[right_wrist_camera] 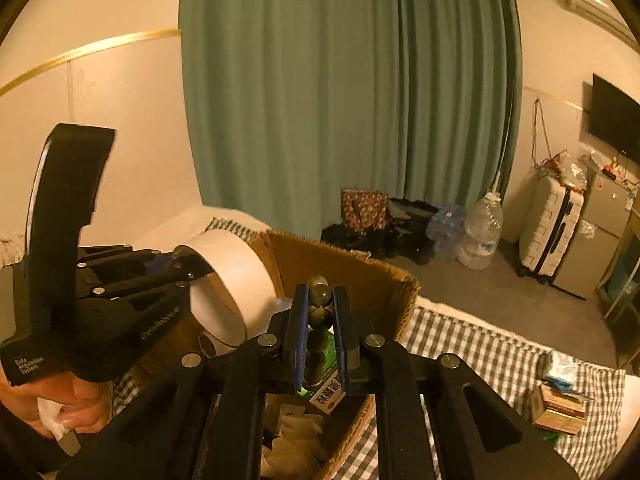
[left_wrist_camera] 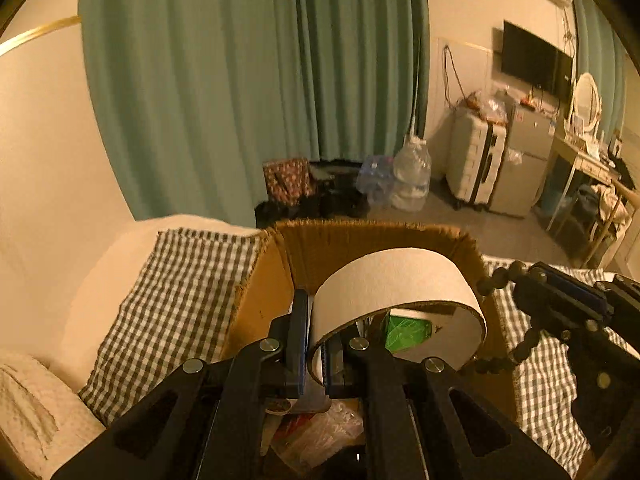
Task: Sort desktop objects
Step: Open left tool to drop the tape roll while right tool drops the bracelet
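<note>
Left gripper: jaws clamped flat on the thin wall of a wide cardboard ring, one jaw outside the band and one inside; pinched at the rim, likely because the hoop is too broad to span whole.

Cardboard ring: carried on edge, hanging over the open cardboard box, its far side above the box's interior; seemingly bound for the pile inside.

Right gripper: jaws drawn close on a leg of black beaded balls, part of a flexible tripod; gripped along the leg's length, so the chain stands up between the pads instead of flopping.

Flexible tripod: seen from the left wrist view as knobbly legs splaying out of the right gripper, beside the box's right wall; held just above the box's near corner, not yet released.

Cardboard box: sits on a bed spread with a checked cloth, top flaps cut away to a ragged edge; serves as the catch-all for the sorting.

Box contents: a green carton visible through the ring, plus clear wrappers and pale bundles lower down; too jumbled to name further.

Person's hand: wrapped around the left gripper's handle, a scrap of white tissue tucked in the fingers.

Still outside the box: a small stack of boxes on the cloth at right, well apart from the box; presumably waiting its turn.

Stage, as judged: both items poised over the box, drop-off next; risk of the ring catching on the box's frayed rim.
</note>
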### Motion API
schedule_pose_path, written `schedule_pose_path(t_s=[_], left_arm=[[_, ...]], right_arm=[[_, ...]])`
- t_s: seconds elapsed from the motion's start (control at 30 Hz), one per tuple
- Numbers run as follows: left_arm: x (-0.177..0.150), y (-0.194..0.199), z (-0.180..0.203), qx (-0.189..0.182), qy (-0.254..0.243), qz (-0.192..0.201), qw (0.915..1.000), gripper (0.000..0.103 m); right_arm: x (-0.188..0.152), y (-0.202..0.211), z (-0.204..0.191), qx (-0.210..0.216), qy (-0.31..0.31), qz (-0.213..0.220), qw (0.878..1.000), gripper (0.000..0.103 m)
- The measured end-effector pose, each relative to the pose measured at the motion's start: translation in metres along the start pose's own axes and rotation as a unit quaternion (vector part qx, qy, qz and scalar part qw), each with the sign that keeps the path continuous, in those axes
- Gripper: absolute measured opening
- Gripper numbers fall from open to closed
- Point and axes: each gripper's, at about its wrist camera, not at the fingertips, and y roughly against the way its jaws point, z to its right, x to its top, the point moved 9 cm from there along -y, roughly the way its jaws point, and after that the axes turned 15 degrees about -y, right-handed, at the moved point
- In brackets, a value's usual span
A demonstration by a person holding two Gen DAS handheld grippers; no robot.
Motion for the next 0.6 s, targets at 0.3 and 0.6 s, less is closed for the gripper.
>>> schedule_pose_path(t_s=[0.3,0.6], left_arm=[[-0.027,-0.042,0.007,-0.009,0.002,-0.069,0.9976,0.005],[-0.030,-0.049,0.009,0.007,0.001,-0.091,0.9958,0.034]], right_arm=[[-0.026,-0.051,0.006,0.001,-0.005,-0.048,0.999,0.011],[-0.035,-0.066,0.018,-0.013,-0.009,-0.070,0.997,0.012]])
